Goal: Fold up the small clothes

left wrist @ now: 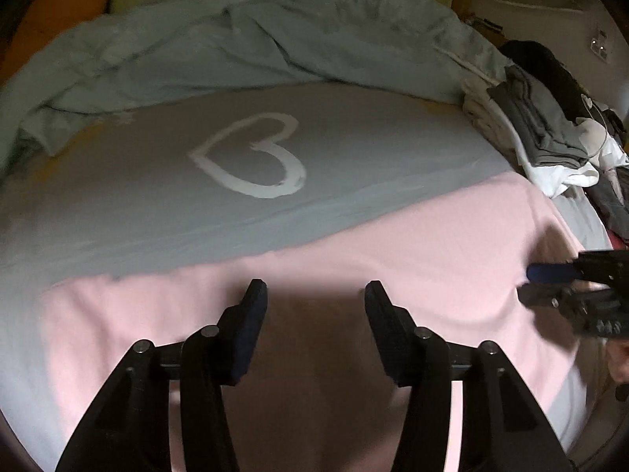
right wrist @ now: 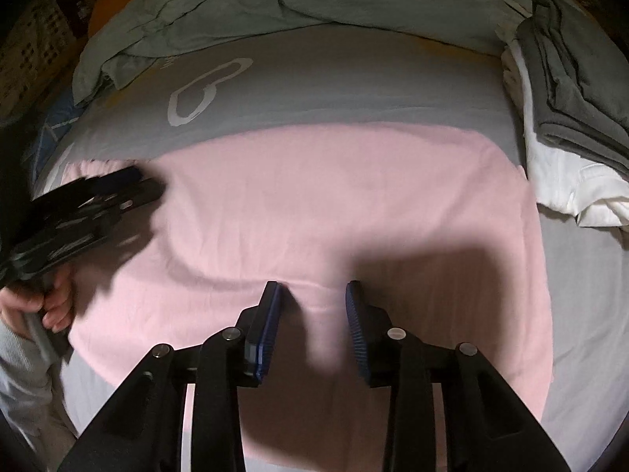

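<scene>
A flat pink cotton garment (right wrist: pixel 334 204) is spread across the near edge of the grey heart-printed bed sheet (left wrist: pixel 157 204). The left gripper (left wrist: pixel 316 295) is held spread above it, nothing pinched. The right gripper (right wrist: pixel 312 295) is likewise parted over the cloth. Folded grey and white clothes (right wrist: pixel 566 118) are stacked at the bed's right edge.
</scene>
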